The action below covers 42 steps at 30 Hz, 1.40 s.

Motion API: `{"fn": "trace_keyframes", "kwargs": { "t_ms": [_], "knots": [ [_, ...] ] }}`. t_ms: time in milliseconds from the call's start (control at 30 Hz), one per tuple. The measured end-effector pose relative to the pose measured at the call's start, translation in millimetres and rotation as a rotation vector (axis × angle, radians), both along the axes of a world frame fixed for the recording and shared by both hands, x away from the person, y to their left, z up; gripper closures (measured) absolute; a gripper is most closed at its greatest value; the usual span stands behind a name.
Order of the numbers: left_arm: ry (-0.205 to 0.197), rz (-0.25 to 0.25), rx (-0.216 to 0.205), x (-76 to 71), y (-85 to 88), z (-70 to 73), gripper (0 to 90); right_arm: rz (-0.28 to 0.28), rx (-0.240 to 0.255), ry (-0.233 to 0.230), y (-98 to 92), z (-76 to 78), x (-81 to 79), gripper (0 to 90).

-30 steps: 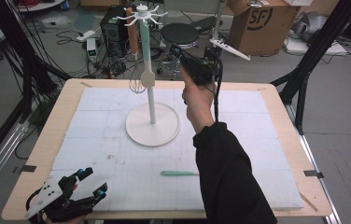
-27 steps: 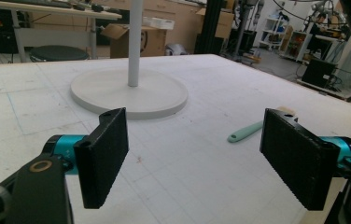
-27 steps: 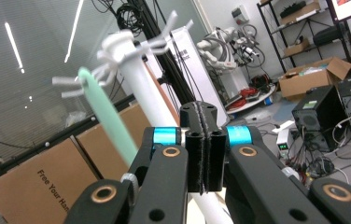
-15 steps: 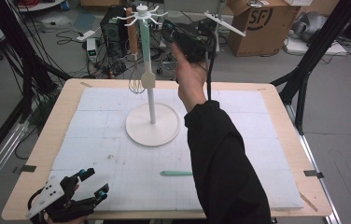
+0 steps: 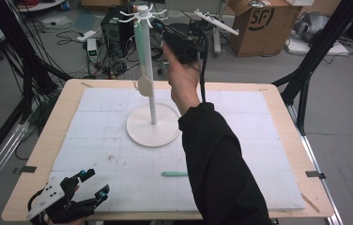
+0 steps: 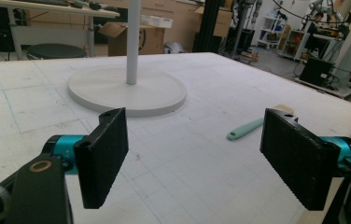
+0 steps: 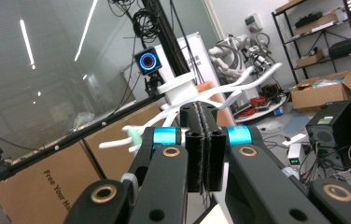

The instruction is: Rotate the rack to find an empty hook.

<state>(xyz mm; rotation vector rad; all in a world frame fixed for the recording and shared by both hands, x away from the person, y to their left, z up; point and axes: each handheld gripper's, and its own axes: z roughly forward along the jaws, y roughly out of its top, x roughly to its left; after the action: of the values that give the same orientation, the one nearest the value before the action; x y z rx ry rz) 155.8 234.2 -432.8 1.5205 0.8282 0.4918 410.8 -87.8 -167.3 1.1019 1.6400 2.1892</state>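
One wooden-headed utensil (image 5: 144,85) with a pale green handle already hangs on the tall white hook stand (image 5: 152,132), while a mint-green handled utensil (image 5: 174,174) lies on the white mat near the table's front, so hanging it is judged left to do. The right gripper (image 5: 167,29), raised by the stand's top hooks at the far side, has its jaws pressed together with nothing seen between them. The left gripper (image 5: 91,183) rests at the near left corner, jaws wide apart and empty.

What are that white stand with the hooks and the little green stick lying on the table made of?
The white stand looks like matte plastic or painted metal: smooth, even and without shine; I can't say which. The green stick seems to be soft-looking plastic or silicone, pale mint with rounded ends. It lies flat on a white foam-like mat with faint gridlines.
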Motion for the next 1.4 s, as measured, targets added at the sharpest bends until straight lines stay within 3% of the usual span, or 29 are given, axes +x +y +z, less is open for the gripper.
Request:
{"fn": "trace_keyframes", "kwargs": {
  "t_ms": [600,767,967,1133,1400],
  "knots": [
    [0.004,0.014,-0.005,-0.8,3.8,-0.8,24.0,0.057,-0.018,-0.009,29.3,-3.5,-5.3,90.0],
    [0.004,0.012,-0.001,-1.3,2.4,-0.8,24.0,0.065,-0.010,-0.007,26.0,-7.9,-10.3,90.0],
    [0.000,0.003,-0.005,-2.0,0.9,-0.3,24.0,0.004,-0.011,0.014,10.0,-14.5,-7.8,90.0],
    [-0.003,0.005,-0.005,-2.4,1.1,0.3,24.0,-0.034,0.010,0.008,-1.6,-10.6,-5.9,90.0],
    [-0.003,0.005,-0.003,-3.1,0.4,0.5,24.0,-0.021,0.018,-0.006,1.0,-3.8,-8.9,90.0]
  ]
}}
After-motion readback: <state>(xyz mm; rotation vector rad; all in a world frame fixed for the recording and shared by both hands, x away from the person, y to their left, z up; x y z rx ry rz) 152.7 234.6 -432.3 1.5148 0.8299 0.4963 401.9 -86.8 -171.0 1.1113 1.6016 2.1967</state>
